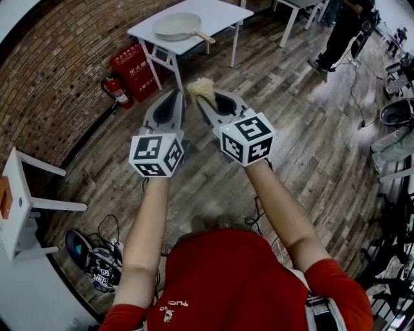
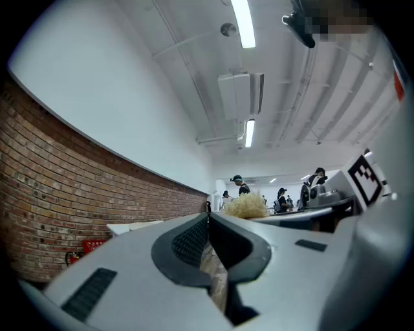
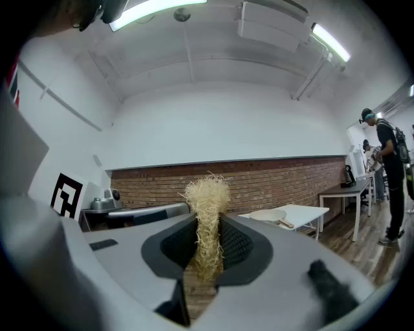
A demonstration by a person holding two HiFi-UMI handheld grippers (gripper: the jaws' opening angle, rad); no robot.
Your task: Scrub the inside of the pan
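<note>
The pan point(image 1: 176, 26) is well apart from both grippers. The right gripper point(image 3: 207, 227) pinches a straw-coloured scrubber point(image 3: 207, 197). The left gripper point(image 2: 208, 223), just beside it, is pressed together and empty. Farther off, the pan lies on a white table point(image 1: 223, 13).

Ahead of you the pan point(image 1: 176, 26) lies on the table point(image 1: 220, 14). The scrubber point(image 1: 200, 88) sits in your right gripper point(image 1: 206, 101), with the left gripper point(image 1: 179, 97) just beside.

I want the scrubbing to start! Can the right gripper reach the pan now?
Probably not: the pan sits on a table well ahead of the right gripper and its scrubber, floor between. Nothing blocks the way.
</note>
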